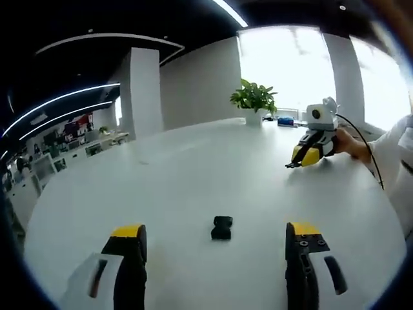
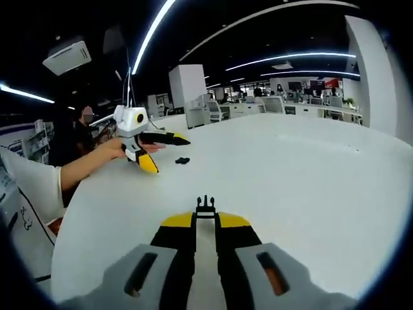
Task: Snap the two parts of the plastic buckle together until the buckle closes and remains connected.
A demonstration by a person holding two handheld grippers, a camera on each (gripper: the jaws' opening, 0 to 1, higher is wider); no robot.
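One black buckle part (image 1: 221, 227) lies flat on the white round table (image 1: 193, 174), in the gap between the wide-apart jaws of my left gripper (image 1: 216, 231), which stands open and does not touch it. The same part (image 2: 182, 160) shows small on the table just beyond the left gripper (image 2: 169, 154), held by a hand. My right gripper (image 2: 205, 219) is shut on the other, pronged buckle part (image 2: 205, 206), which sticks out past its yellow tips. From the left gripper view, the right gripper (image 1: 295, 163) rests low over the table at the far right.
A potted plant (image 1: 255, 100) stands at the table's far edge by bright windows. The person's white sleeve (image 2: 29, 184) and forearm reach in along the near table edge. Office desks and chairs (image 2: 258, 106) lie beyond the table.
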